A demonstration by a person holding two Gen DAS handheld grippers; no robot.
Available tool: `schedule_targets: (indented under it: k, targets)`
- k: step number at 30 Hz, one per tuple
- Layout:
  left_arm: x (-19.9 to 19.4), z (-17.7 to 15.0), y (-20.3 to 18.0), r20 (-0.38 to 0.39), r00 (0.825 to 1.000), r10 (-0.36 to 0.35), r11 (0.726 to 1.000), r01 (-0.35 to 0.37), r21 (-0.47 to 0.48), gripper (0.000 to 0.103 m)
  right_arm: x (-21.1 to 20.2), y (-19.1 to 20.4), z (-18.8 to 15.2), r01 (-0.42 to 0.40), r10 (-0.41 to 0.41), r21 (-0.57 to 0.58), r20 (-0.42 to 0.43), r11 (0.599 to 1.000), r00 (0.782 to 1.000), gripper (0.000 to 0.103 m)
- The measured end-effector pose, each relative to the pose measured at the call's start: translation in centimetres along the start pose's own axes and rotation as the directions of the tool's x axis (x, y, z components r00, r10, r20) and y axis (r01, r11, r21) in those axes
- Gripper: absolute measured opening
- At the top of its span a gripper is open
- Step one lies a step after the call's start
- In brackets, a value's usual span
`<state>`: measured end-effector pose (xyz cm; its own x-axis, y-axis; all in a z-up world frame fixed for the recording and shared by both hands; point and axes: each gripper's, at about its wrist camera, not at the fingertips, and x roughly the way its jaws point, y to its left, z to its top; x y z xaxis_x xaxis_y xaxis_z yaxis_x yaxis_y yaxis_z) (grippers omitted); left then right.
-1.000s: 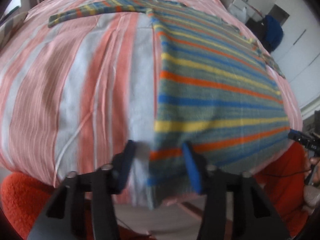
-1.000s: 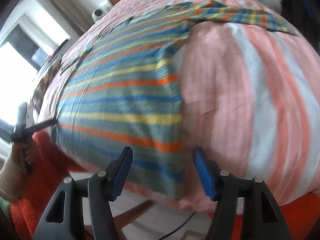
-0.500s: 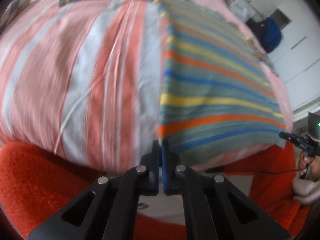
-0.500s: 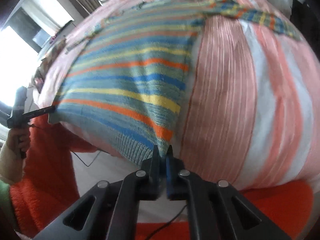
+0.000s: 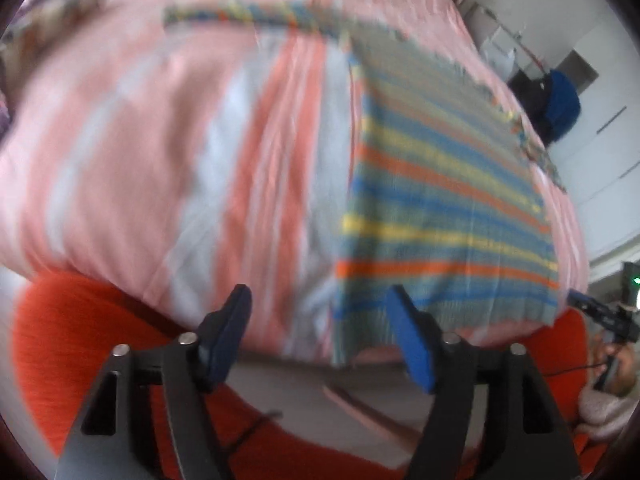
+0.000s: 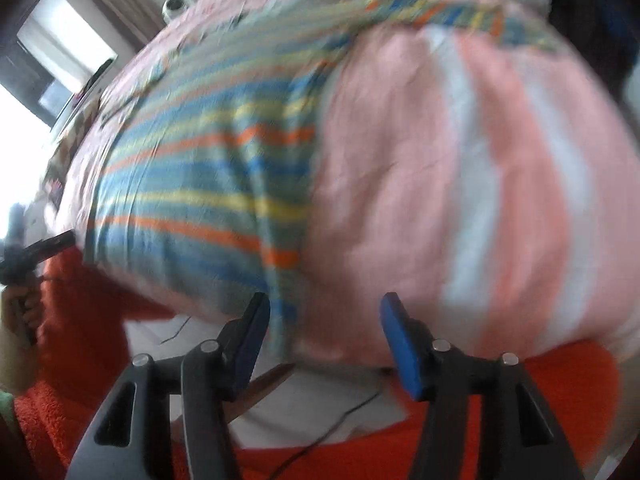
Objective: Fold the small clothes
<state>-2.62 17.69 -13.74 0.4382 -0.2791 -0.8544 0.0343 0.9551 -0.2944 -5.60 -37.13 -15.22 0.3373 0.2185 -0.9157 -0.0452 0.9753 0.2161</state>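
Sweater: striped sweater [image 5: 440,208] in grey, blue, yellow and orange lies flat on the bed, hem at the near edge, one sleeve stretched out to the side at the far end.
Bed: cover [image 5: 160,152] with wide pink and white stripes; the near edge rounds down toward the person.
Left gripper: left gripper [image 5: 320,336] is released, jaws have just been opening and stand wide; the near left corner of the hem hangs between them, but the blue pads do not press on it.
Right gripper: right gripper [image 6: 324,336] is also released, jaws have just been opening; the right corner of the hem sits just inside its left finger, not pinched.
Person: orange fluffy sleeve [image 6: 80,320] below the bed edge, in both views.
Sharpness: both views are blurred.
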Motion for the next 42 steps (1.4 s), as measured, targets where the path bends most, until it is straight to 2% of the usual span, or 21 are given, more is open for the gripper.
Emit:
schedule_targets:
  k: [1,3,5,8,12,16,17,18,19,20,22,26,31,37,42]
  targets:
    - [-0.8,0.5,0.1,0.040,0.999,0.001,1.000,-0.001,-0.003,0.084,-1.2,-0.5,0.2,0.044,-0.044,0.004,0.067,0.999,0.997,0.059]
    - [-2.1,2.1,0.5,0.142,0.990,0.010,1.000,-0.007,-0.020,0.100,-3.0,-1.5,0.7,0.116,-0.121,0.035,0.191,0.993,0.974,0.074]
    - [-1.9,4.1,1.0,0.221,0.974,0.049,0.998,-0.042,-0.035,0.100,-3.6,-2.6,1.9,0.147,-0.165,0.080,0.291,0.986,0.942,0.076]
    - [0.4,7.6,1.5,0.310,0.945,0.103,0.995,-0.097,-0.033,0.100,-2.6,-3.6,5.0,0.152,-0.187,0.123,0.358,0.981,0.915,0.076]
    - [4.4,10.8,3.6,0.348,0.915,0.204,0.978,-0.204,-0.036,0.100,-0.6,-4.2,9.5,0.164,-0.197,0.114,0.409,0.980,0.891,0.076]
    - [8.3,10.7,5.4,0.325,0.916,0.235,0.972,-0.227,-0.064,0.100,2.7,-5.3,12.5,0.224,-0.251,0.114,0.446,0.968,0.859,0.076]
    - [8.7,10.5,5.8,0.319,0.916,0.244,0.970,-0.234,-0.072,0.100,3.6,-5.8,12.5,0.239,-0.271,0.126,0.433,0.963,0.860,0.077]
    - [8.8,10.0,6.0,0.333,0.911,0.244,0.970,-0.232,-0.076,0.100,5.2,-6.7,12.6,0.250,-0.289,0.150,0.386,0.957,0.876,0.080]
    - [8.7,9.8,6.0,0.340,0.908,0.244,0.970,-0.232,-0.076,0.100,6.4,-7.1,12.4,0.237,-0.280,0.162,0.355,0.958,0.892,0.081]
    - [8.6,9.8,5.8,0.335,0.910,0.245,0.969,-0.234,-0.072,0.102,6.8,-7.7,11.9,0.211,-0.259,0.167,0.364,0.963,0.895,0.083]
    - [8.7,9.7,5.7,0.331,0.910,0.250,0.968,-0.244,-0.059,0.102,6.7,-7.9,11.7,0.187,-0.237,0.162,0.388,0.969,0.891,0.085]
    - [9.0,9.6,5.1,0.327,0.904,0.278,0.959,-0.279,-0.045,0.103,6.9,-7.7,11.8,0.199,-0.245,0.155,0.387,0.968,0.889,0.086]
    - [9.0,9.6,5.1,0.329,0.902,0.279,0.959,-0.280,-0.045,0.103,7.0,-7.6,11.6,0.198,-0.242,0.148,0.387,0.969,0.890,0.088]
    - [9.1,9.6,5.0,0.335,0.898,0.285,0.957,-0.288,-0.042,0.103,6.4,-6.9,12.5,0.241,-0.269,0.124,0.327,0.963,0.906,0.090]
    - [9.1,9.6,5.1,0.336,0.898,0.285,0.957,-0.288,-0.041,0.103,5.4,-6.0,13.4,0.258,-0.279,0.105,0.349,0.960,0.895,0.091]
